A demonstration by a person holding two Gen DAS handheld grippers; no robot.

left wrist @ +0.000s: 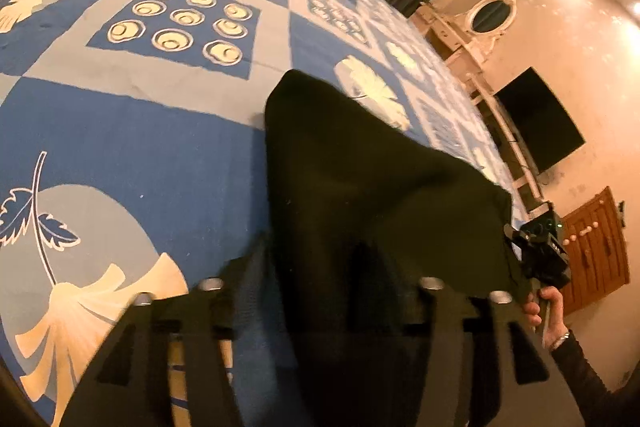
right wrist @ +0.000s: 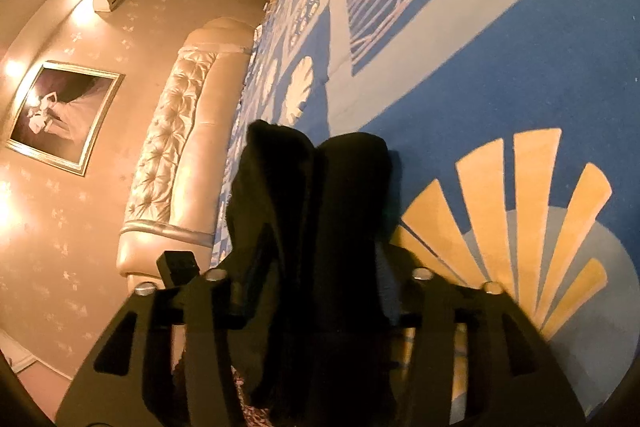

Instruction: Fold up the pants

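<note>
The pants (left wrist: pixel 360 179) are black cloth, lifted above a blue patterned bedspread (left wrist: pixel 140 147). In the left wrist view my left gripper (left wrist: pixel 320 267) is shut on one edge of the pants, which drape forward over its fingers. At the right edge of that view my right gripper (left wrist: pixel 516 247), held by a hand, grips the other end of the cloth. In the right wrist view my right gripper (right wrist: pixel 320 259) is shut on a bunched fold of the pants (right wrist: pixel 312 195), which hides its fingertips.
The bedspread (right wrist: pixel 480 87) covers a wide bed. A tufted cream headboard (right wrist: pixel 176 147) runs along the wall, under a framed picture (right wrist: pixel 64 115). A dark TV (left wrist: pixel 540 119) and a wooden cabinet (left wrist: pixel 596 247) stand past the bed's far side.
</note>
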